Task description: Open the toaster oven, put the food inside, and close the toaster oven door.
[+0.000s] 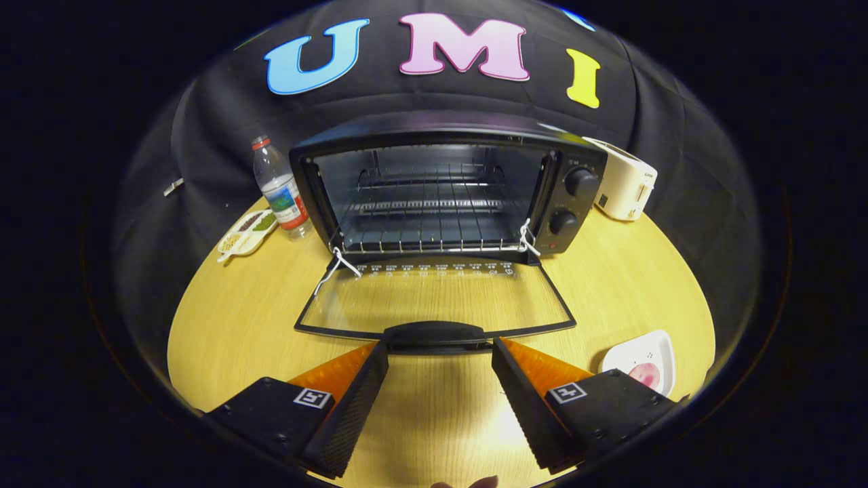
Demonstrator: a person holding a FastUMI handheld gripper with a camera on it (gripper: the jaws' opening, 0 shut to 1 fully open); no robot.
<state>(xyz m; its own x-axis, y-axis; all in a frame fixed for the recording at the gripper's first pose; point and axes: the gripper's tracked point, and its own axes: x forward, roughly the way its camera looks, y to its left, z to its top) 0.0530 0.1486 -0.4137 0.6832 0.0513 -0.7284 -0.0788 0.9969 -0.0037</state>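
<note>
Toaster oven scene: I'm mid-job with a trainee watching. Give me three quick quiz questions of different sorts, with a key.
1. True or false: the toaster oven door is shut.
2. Which lies just ahead of the gripper fingertips? A) water bottle B) door handle C) white toaster
3. Fill in: the gripper's fingers are ____ and hold nothing.

Key:
1. False; the door lies folded down flat over the table, with the wire rack bare inside.
2. B.
3. Open; the small plate with pink food sits on the table beside the right finger.
</note>
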